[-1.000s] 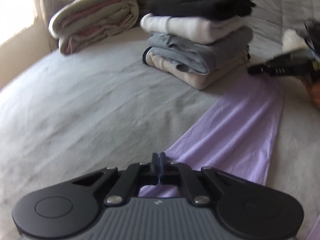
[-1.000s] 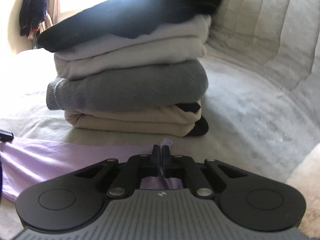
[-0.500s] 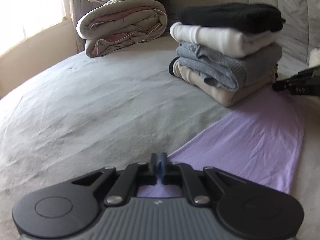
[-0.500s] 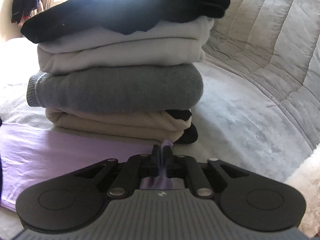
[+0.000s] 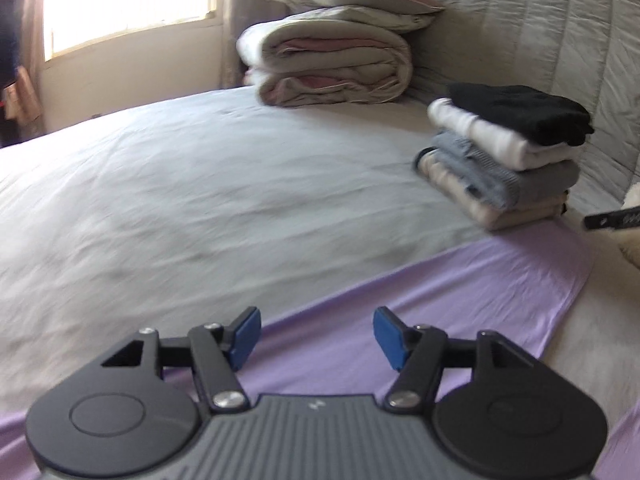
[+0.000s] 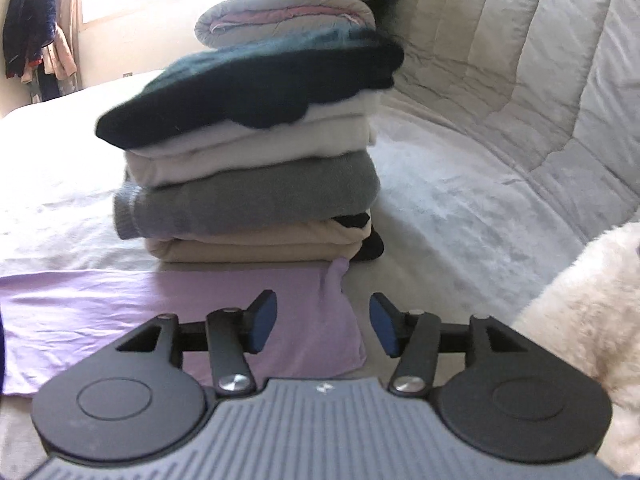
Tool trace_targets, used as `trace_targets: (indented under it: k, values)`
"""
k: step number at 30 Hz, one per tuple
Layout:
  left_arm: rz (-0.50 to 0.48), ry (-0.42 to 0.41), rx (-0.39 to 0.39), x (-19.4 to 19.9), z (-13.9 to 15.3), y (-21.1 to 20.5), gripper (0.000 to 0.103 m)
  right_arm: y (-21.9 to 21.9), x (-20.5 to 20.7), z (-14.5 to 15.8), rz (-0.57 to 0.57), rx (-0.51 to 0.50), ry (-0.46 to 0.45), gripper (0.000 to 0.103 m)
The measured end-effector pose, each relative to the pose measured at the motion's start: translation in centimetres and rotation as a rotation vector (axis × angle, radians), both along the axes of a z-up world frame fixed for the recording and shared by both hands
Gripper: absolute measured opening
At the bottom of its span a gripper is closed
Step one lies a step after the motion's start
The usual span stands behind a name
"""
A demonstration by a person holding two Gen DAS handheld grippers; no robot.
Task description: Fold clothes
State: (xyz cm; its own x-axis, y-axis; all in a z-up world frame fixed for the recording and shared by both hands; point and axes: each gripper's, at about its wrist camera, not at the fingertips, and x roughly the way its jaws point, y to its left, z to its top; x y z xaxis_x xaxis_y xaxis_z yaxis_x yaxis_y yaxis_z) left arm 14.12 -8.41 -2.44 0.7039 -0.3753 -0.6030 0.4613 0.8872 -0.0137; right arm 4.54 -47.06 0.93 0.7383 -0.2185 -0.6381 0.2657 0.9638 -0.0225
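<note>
A lilac garment (image 5: pixel 440 304) lies folded into a long flat strip across the grey bed. My left gripper (image 5: pixel 316 338) hovers over its near end with the jaws opening; the cloth lies below the blue pads (image 5: pixel 244 334), not pinched. My right gripper (image 6: pixel 322 328) is over the strip's other end (image 6: pixel 200 312), jaws opening too, with nothing between them; a small puckered corner (image 6: pixel 336 276) stands up where it was held. A tip of the right gripper (image 5: pixel 612 218) shows at the right edge of the left wrist view.
A stack of folded clothes (image 6: pixel 256 176), black on top, then white, grey and beige, stands just beyond the strip; it also shows as the stack (image 5: pixel 508 152). A rolled duvet with pillows (image 5: pixel 332 64) sits by the quilted headboard (image 6: pixel 520 60). Something white and fluffy (image 6: pixel 588 312) lies at right.
Both grippers were shut on the lilac cloth and now stand open, with the cloth left lying flat. The left gripper has swung away and rolled, so the stack looks farther to the right.
</note>
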Motion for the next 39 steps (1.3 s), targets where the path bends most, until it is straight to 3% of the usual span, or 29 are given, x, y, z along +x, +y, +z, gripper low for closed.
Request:
trace_targets:
  k: [11, 14, 16, 20, 23, 28, 31, 35, 39]
  values:
    - [0.236, 0.02, -0.031, -2.0, -2.5, 14.9, 0.064, 5.0, -0.2, 3.0, 0.033, 0.02, 0.013, 0.06]
    - [0.325, -0.014, 0.004, -1.8, -2.2, 17.6, 0.064, 7.0, 0.1, 3.4, 0.057, 0.006, 0.025, 0.06]
    - [0.441, -0.034, 0.052, -1.7, -1.8, 19.2, 0.063, 8.5, 0.5, 3.7, 0.083, -0.006, 0.032, 0.06]
    - [0.546, 0.068, -0.149, -2.6, -0.6, 22.6, 0.063, 12.0, 1.3, 4.3, 0.159, -0.032, 0.038, 0.06]
    - [0.575, 0.112, -0.167, -3.8, 0.0, 22.9, 0.064, 14.9, 1.9, 4.7, 0.226, -0.058, 0.043, 0.062]
    - [0.579, 0.167, -0.099, -5.5, 0.1, 22.0, 0.073, 19.7, 2.8, 5.2, 0.319, -0.047, 0.042, 0.064]
    - [0.58, 0.162, -0.065, -6.6, 0.1, 21.3, 0.078, 22.4, 3.0, 5.5, 0.368, -0.041, 0.044, 0.066]
    - [0.597, 0.146, -0.075, -7.8, 0.2, 21.2, 0.081, 25.9, 2.9, 5.5, 0.424, -0.058, 0.069, 0.069]
    - [0.598, 0.141, -0.067, -8.7, 0.6, 20.8, 0.084, 28.1, 1.8, 5.4, 0.423, -0.042, 0.092, 0.072]
